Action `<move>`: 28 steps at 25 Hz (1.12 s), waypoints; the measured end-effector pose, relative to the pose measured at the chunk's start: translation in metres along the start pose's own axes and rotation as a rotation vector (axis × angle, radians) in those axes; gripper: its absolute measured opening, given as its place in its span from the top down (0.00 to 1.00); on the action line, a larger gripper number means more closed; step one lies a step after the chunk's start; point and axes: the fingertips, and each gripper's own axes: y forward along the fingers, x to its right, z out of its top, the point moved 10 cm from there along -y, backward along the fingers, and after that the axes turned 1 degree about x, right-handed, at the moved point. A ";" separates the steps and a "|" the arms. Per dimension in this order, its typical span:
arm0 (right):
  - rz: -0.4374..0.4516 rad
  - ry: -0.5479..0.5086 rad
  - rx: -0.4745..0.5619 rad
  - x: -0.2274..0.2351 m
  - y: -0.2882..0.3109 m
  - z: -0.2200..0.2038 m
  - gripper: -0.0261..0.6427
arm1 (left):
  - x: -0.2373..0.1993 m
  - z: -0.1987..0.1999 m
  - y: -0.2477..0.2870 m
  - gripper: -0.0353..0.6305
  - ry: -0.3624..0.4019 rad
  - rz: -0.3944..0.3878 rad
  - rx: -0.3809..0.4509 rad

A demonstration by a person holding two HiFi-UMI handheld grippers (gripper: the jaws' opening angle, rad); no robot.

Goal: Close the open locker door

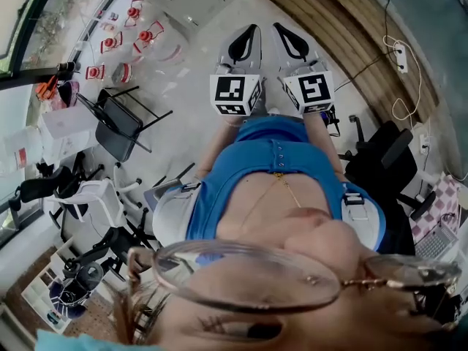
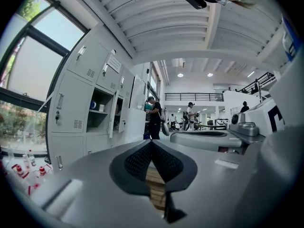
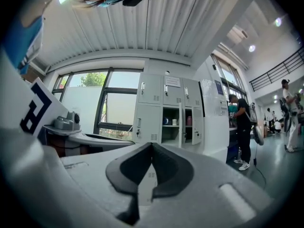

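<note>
step: approach, door not yet touched | left gripper (image 2: 152, 144) jaws pressed together, empty; right gripper (image 3: 152, 145) same | open locker door (image 2: 112, 120) swung out mid locker bank (image 2: 71, 99), well apart from both grippers | risk: closed tips skid off door face, door rebounds unlatched; bystander (image 2: 154, 119) near bank's far end

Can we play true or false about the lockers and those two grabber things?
1. The left gripper and the right gripper are both shut, with nothing in them. True.
2. Every locker is closed. False: one locker stands open, with cups on its shelf.
3. A person in dark clothes stands near the lockers. True.
4. The right gripper is touching the open locker. False: it is well away from it.
</note>
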 end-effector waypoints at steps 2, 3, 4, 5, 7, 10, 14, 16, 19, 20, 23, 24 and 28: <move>-0.010 -0.003 -0.001 0.011 0.017 0.000 0.96 | -0.011 0.002 0.020 0.95 -0.002 -0.018 0.003; -0.014 -0.005 0.000 0.018 0.026 0.000 0.96 | -0.016 0.003 0.031 0.95 -0.002 -0.028 0.005; -0.020 -0.009 0.003 0.024 0.036 0.001 0.96 | -0.022 0.005 0.043 0.95 -0.001 -0.038 0.007; -0.027 -0.014 0.006 0.030 0.046 0.002 0.96 | -0.028 0.007 0.054 0.95 -0.001 -0.049 0.009; -0.040 -0.024 0.009 0.042 0.066 0.005 0.96 | -0.041 0.012 0.076 0.95 0.000 -0.071 0.011; -0.058 -0.027 0.006 0.055 0.095 0.006 0.96 | -0.060 0.019 0.105 0.95 0.004 -0.097 0.006; -0.066 -0.023 0.009 0.071 0.134 0.005 0.96 | -0.087 0.026 0.136 0.95 0.016 -0.111 0.007; -0.065 -0.021 0.015 0.075 0.154 0.005 0.96 | -0.102 0.028 0.148 0.95 0.016 -0.111 0.003; -0.067 -0.018 0.020 0.080 0.177 0.006 0.96 | -0.120 0.029 0.164 0.95 0.015 -0.116 -0.006; -0.070 -0.017 0.023 0.082 0.183 0.006 0.96 | -0.125 0.030 0.168 0.95 0.018 -0.121 -0.007; -0.077 -0.014 0.028 0.085 0.200 0.001 0.96 | -0.139 0.031 0.181 0.95 0.031 -0.137 -0.002; -0.079 -0.012 0.029 0.086 0.205 0.000 0.96 | -0.143 0.031 0.185 0.95 0.033 -0.142 -0.002; -0.094 0.003 0.024 0.091 0.215 -0.005 0.96 | -0.151 0.028 0.198 0.95 0.035 -0.158 -0.022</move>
